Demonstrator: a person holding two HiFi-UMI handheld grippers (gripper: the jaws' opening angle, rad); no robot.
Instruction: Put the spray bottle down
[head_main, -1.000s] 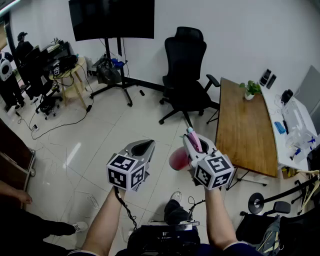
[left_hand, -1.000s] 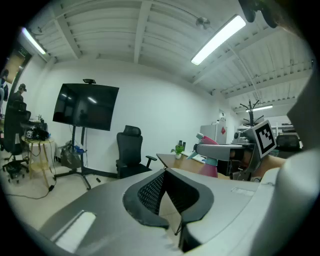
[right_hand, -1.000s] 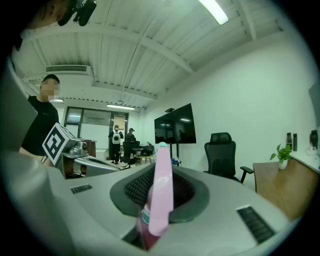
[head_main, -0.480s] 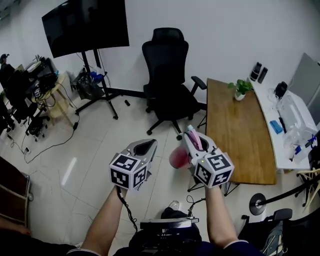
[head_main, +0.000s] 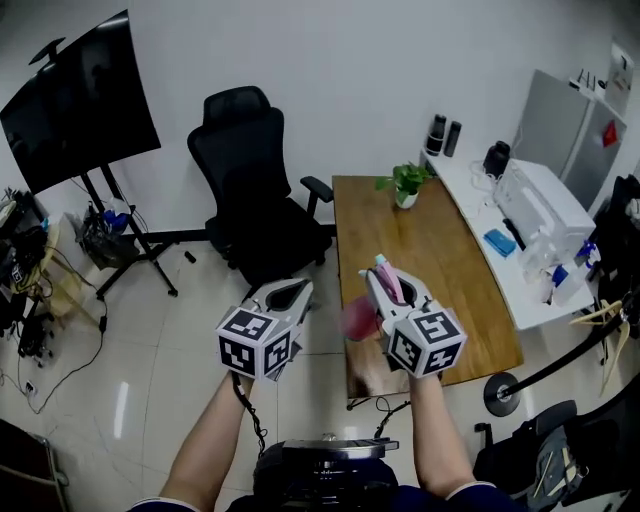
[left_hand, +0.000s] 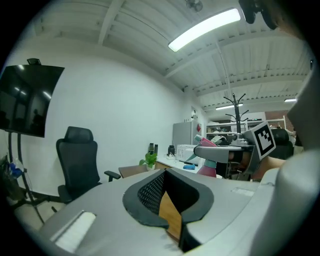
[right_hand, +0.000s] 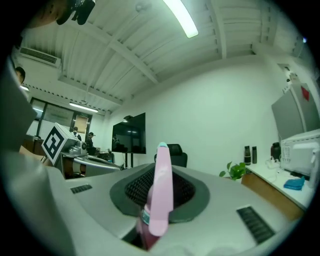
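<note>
My right gripper (head_main: 388, 283) is shut on a pink spray bottle (head_main: 358, 318). The bottle's pink trigger head (right_hand: 161, 190) sticks up between the jaws, and its round body hangs to the left below them. It hovers over the near end of a long wooden table (head_main: 430, 250). Beside it on the left, my left gripper (head_main: 285, 295) is held level and shut with nothing in it. In the left gripper view, a sliver of the table shows through the left gripper's (left_hand: 170, 202) jaw recess. The right gripper (left_hand: 222, 150) and the spray bottle (left_hand: 209, 168) appear at the right.
A black office chair (head_main: 245, 190) stands left of the table. A potted plant (head_main: 405, 185) sits at the table's far end, and two dark bottles (head_main: 445, 135) stand behind it. A white desk (head_main: 500, 260) with a printer (head_main: 535, 205) runs along the right, and a TV on a stand (head_main: 80, 100) is at far left.
The view has swung to the right. The wooden table now lies straight ahead under the grippers, and the chair and TV have slid left. Both grippers keep their pose, with the bottle still held.
</note>
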